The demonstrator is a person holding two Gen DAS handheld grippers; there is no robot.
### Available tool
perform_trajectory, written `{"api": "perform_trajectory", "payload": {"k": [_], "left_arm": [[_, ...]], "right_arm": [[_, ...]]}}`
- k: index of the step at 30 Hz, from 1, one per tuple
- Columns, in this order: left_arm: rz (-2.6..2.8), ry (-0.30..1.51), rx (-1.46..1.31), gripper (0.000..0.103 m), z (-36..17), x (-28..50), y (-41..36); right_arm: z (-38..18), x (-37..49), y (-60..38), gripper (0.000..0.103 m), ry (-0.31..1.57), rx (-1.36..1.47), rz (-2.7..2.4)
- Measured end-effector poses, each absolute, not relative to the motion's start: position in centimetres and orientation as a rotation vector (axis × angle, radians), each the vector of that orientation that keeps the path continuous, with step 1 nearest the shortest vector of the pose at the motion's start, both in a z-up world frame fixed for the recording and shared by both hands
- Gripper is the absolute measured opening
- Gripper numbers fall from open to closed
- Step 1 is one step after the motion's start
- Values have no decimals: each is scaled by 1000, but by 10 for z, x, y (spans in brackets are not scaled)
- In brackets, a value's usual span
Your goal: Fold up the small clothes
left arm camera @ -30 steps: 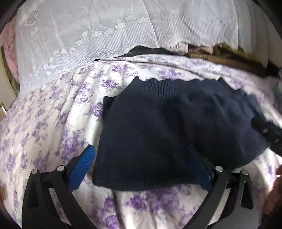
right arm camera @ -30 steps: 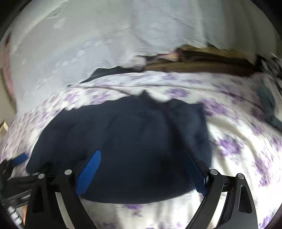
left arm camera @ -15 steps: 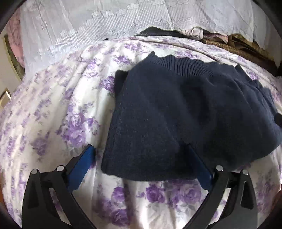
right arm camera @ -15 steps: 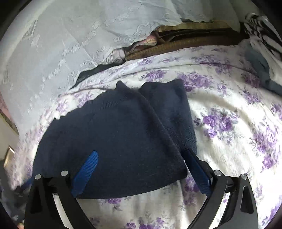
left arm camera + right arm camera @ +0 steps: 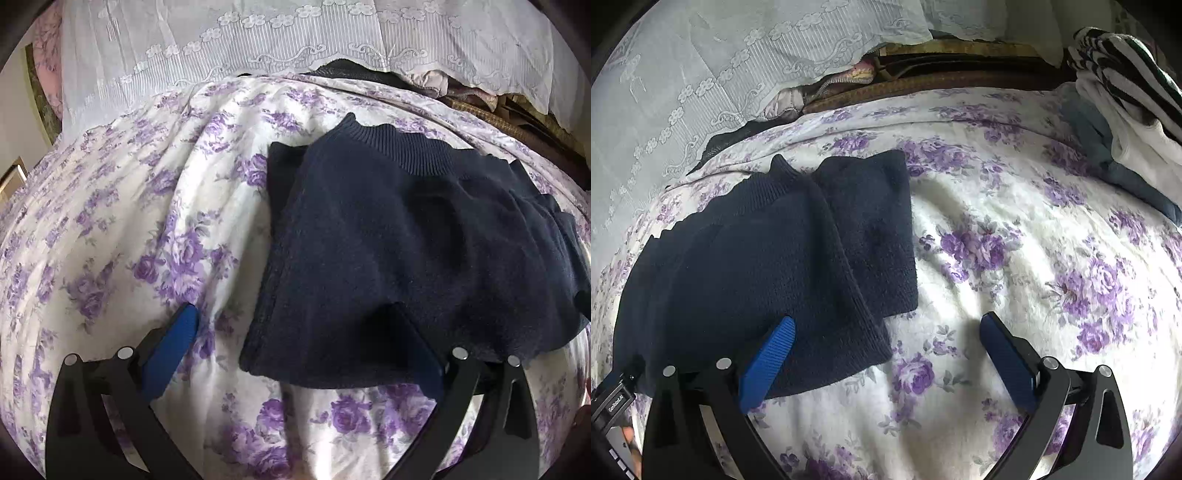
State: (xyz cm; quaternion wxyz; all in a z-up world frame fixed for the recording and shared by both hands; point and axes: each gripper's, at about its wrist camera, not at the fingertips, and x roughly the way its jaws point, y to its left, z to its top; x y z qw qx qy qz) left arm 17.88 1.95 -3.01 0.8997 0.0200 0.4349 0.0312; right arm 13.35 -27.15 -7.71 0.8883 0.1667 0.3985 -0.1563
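A folded dark navy knit sweater (image 5: pixel 399 251) lies on a white bedspread with purple flowers (image 5: pixel 129 229); its ribbed hem faces the far side. My left gripper (image 5: pixel 295 328) is open and empty, hovering above the sweater's near left corner. The sweater also shows in the right wrist view (image 5: pixel 768 266), at left, with a folded layer sticking out on its right side. My right gripper (image 5: pixel 886 332) is open and empty above the sweater's near right corner and the bedspread (image 5: pixel 1015 258).
A white lace cloth (image 5: pixel 295 44) hangs along the far side of the bed. A striped black-and-white garment (image 5: pixel 1126 74) and a grey-blue cloth (image 5: pixel 1108 158) lie at the far right. Brown woven items (image 5: pixel 942 77) sit behind the bed's edge.
Both grippers have drawn apart, the left one leftward and the right one rightward, so each now sits over an outer corner of the sweater. The sweater lies still.
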Motion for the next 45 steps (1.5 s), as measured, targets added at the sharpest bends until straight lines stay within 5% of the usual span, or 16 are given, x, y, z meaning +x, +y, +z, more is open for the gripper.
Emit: {"api": "perform_trajectory", "payload": {"k": [4, 9, 16, 26, 30, 37, 41, 45], "left_arm": [[51, 894, 45, 99, -25, 171, 20], [-68, 711, 15, 99, 16, 133, 11], [2, 843, 275, 99, -28, 163, -47], [-6, 676, 88, 99, 25, 163, -26], [55, 842, 136, 99, -17, 206, -33], [18, 665, 89, 99, 6, 182, -25], [21, 763, 133, 99, -8, 192, -28], [4, 804, 77, 99, -13, 198, -17]], "right_arm": [[-73, 123, -275, 100, 817, 367, -277], [-34, 92, -240, 100, 543, 237, -205], [-64, 141, -161, 100, 797, -175, -140], [-30, 158, -182, 100, 641, 26, -109], [-66, 201, -172, 100, 846, -21, -137], [-40, 174, -187, 100, 645, 55, -135], [-68, 202, -188, 100, 857, 30, -120], [-58, 189, -197, 100, 792, 91, -107]]}}
